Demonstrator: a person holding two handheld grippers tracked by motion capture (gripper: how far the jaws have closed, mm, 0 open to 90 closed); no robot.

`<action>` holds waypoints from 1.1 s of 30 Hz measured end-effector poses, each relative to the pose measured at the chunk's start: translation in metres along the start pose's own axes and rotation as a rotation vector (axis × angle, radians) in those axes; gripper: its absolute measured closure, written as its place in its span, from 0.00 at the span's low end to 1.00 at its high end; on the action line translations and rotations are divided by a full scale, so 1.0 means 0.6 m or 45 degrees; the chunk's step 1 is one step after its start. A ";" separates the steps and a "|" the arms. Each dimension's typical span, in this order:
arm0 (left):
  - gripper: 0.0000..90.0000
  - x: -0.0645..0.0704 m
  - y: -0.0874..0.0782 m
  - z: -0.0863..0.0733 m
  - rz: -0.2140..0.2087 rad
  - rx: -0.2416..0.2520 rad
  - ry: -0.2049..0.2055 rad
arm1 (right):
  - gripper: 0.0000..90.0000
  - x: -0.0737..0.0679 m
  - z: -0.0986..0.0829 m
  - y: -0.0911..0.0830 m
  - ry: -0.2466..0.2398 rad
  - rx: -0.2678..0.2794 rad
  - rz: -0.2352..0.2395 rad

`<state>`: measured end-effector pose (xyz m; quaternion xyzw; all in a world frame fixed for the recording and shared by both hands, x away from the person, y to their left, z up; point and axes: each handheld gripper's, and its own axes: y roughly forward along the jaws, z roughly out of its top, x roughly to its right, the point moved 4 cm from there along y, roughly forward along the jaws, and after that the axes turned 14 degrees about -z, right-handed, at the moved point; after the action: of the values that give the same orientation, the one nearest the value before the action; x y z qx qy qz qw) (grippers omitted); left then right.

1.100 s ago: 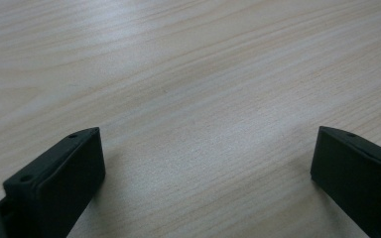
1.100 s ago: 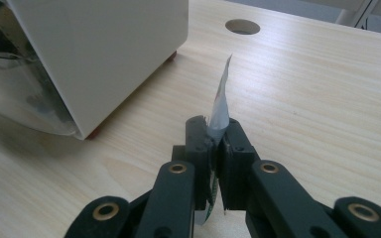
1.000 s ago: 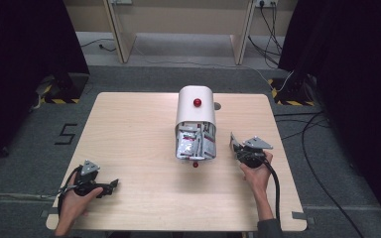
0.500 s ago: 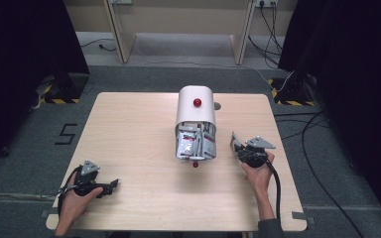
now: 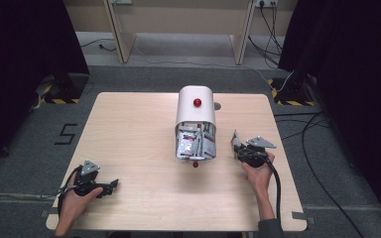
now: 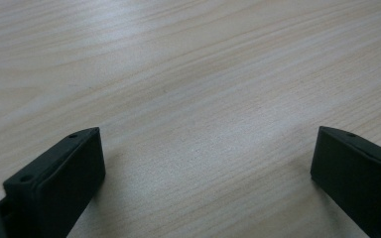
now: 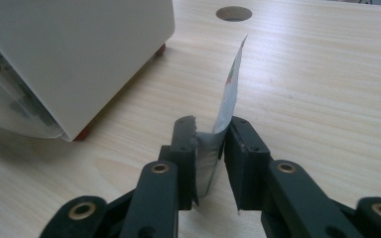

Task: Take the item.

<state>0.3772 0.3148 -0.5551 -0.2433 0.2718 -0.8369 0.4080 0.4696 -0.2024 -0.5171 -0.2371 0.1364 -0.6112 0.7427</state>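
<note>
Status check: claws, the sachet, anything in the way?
Right claw shut on sachet, beside white dispenser. Left claw open, empty, over bare table. Nothing in the way.

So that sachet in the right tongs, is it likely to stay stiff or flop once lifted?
The sachet stands on edge above the right tongs with only a slight curve, so it probably holds shape somewhat yet bends easily. It looks thin and flat, so likely light. Its foil-like surface may slip if the tongs loosen.
</note>
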 end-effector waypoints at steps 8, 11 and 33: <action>0.00 0.000 0.000 0.000 0.000 0.000 0.000 | 0.75 0.013 0.000 -0.001 0.005 -0.018 -0.054; 0.00 0.000 0.000 0.000 0.000 0.000 0.000 | 0.73 0.019 -0.003 0.000 -0.001 -0.036 -0.076; 0.00 0.000 0.000 0.000 0.000 0.000 0.000 | 0.60 0.031 -0.018 0.015 -0.065 -0.112 -0.156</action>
<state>0.3771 0.3148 -0.5551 -0.2432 0.2719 -0.8369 0.4081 0.4757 -0.2215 -0.5291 -0.2930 0.1293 -0.6428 0.6959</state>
